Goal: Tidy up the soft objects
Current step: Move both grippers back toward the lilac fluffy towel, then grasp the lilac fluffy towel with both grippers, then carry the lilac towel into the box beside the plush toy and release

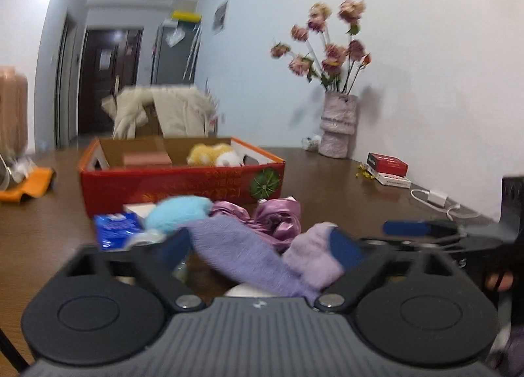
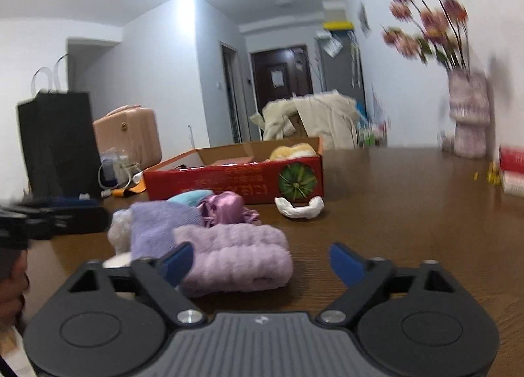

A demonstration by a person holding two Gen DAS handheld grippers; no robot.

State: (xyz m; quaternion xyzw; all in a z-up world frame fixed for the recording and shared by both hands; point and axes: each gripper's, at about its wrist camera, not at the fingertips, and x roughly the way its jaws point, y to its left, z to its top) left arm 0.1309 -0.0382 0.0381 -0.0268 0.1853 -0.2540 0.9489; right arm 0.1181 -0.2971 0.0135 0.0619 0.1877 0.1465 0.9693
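A pile of soft things lies on the brown table in front of a red box (image 1: 183,184), which holds a yellow plush toy (image 1: 213,154). In the pile are a purple sock (image 1: 235,252), a lilac fluffy cloth (image 2: 235,256), a pink satin cloth (image 1: 271,216) and a light blue fluffy piece (image 1: 178,213). My left gripper (image 1: 262,246) stands open astride the purple sock, with its right pad against lilac fluff. My right gripper (image 2: 262,262) is open around the lilac cloth. Its left pad touches the cloth and its right pad is clear of it.
A vase of pink flowers (image 1: 337,128) stands by the wall, with small red and white boxes (image 1: 388,164) and a white charger (image 1: 435,197) nearby. A white curved piece (image 2: 299,208) lies before the box. A blue packet (image 1: 114,229) lies left of the pile.
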